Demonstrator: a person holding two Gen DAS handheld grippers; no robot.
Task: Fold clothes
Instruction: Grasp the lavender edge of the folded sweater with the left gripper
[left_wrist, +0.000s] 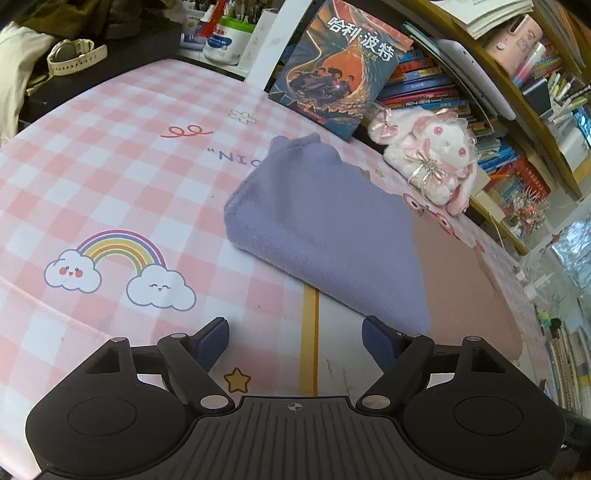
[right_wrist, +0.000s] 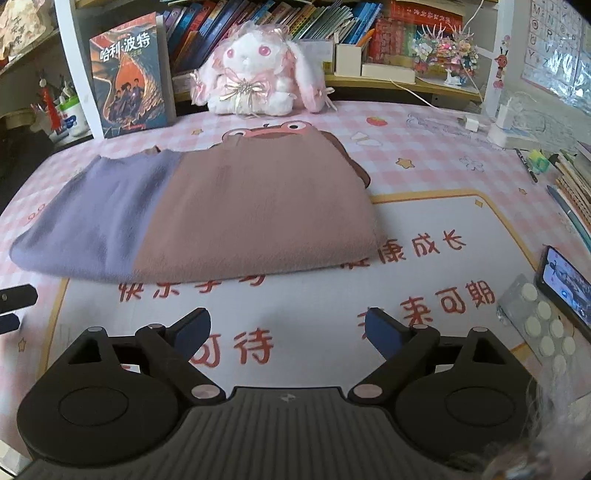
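Observation:
A folded garment, half purple and half dusty pink (right_wrist: 207, 218), lies flat on the pink checked desk mat (right_wrist: 424, 173). In the left wrist view the garment (left_wrist: 325, 229) lies ahead and right, its near corner just beyond the right fingertip. My left gripper (left_wrist: 295, 332) is open and empty, low over the mat. My right gripper (right_wrist: 288, 325) is open and empty, just short of the garment's near edge. The left gripper's fingertips (right_wrist: 14, 302) show at the far left edge of the right wrist view.
A white and pink plush rabbit (right_wrist: 258, 74) and an upright book (right_wrist: 129, 77) stand at the back against bookshelves (right_wrist: 332, 22). A phone (right_wrist: 569, 284) and a pill blister (right_wrist: 543, 321) lie at right. A watch (left_wrist: 74, 55) and jars (left_wrist: 229, 37) are at the far left.

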